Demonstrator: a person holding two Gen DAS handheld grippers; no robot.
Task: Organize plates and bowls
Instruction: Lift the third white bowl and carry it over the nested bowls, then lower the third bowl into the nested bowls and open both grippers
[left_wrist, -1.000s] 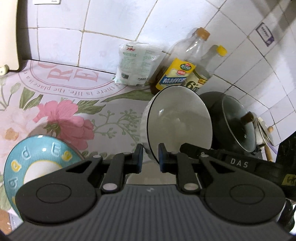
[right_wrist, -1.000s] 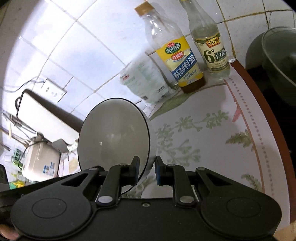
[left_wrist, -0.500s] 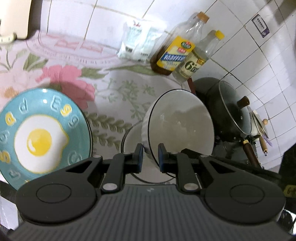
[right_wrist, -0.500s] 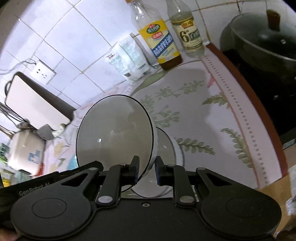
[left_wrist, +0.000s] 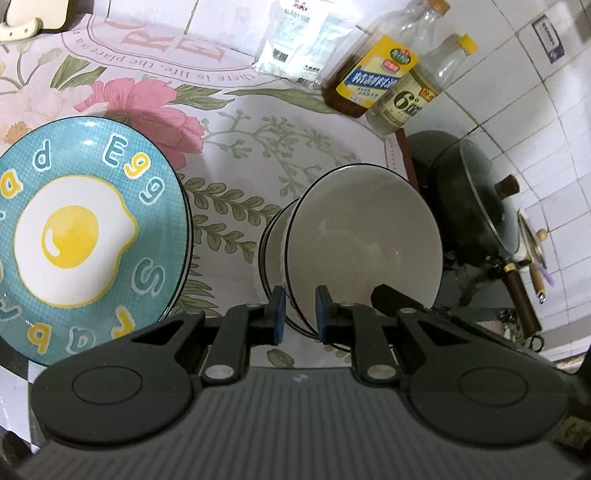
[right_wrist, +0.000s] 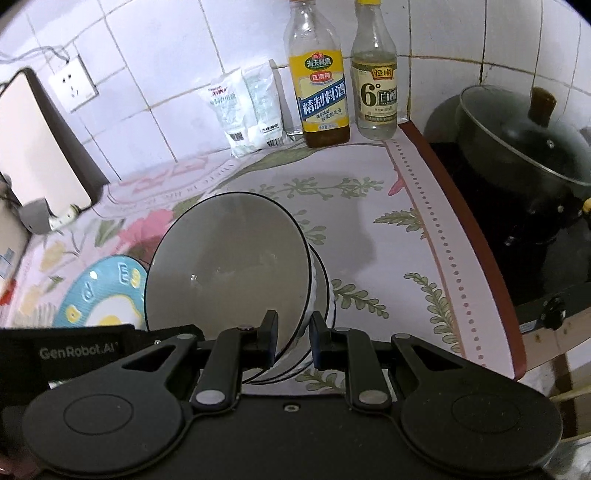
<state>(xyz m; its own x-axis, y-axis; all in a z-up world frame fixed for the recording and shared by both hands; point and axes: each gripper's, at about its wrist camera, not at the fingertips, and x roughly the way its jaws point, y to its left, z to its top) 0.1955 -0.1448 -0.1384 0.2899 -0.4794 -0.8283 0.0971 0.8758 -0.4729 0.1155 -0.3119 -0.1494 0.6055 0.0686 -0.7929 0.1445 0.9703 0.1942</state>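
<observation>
A white bowl with a dark rim (left_wrist: 365, 236) is pinched at its rim by both grippers. My left gripper (left_wrist: 298, 312) is shut on its near edge. My right gripper (right_wrist: 292, 334) is shut on the same bowl (right_wrist: 229, 258) from the opposite side. The bowl is tilted and sits just over a second white bowl (left_wrist: 271, 240), which stands on the counter and also shows in the right wrist view (right_wrist: 322, 291). A blue plate with a fried-egg picture (left_wrist: 81, 225) lies to the left; it also shows in the right wrist view (right_wrist: 99, 295).
Two bottles (right_wrist: 319, 77) (right_wrist: 375, 74) and white bags (right_wrist: 245, 107) stand against the tiled wall. A black pot with a glass lid (right_wrist: 524, 144) sits on the stove at right. A floral mat (right_wrist: 369, 229) covers the counter. A cutting board (right_wrist: 33, 147) leans at left.
Both grippers have carried the tilted bowl down and towards the counter, over the second bowl. The blue plate has come into fuller view at left.
</observation>
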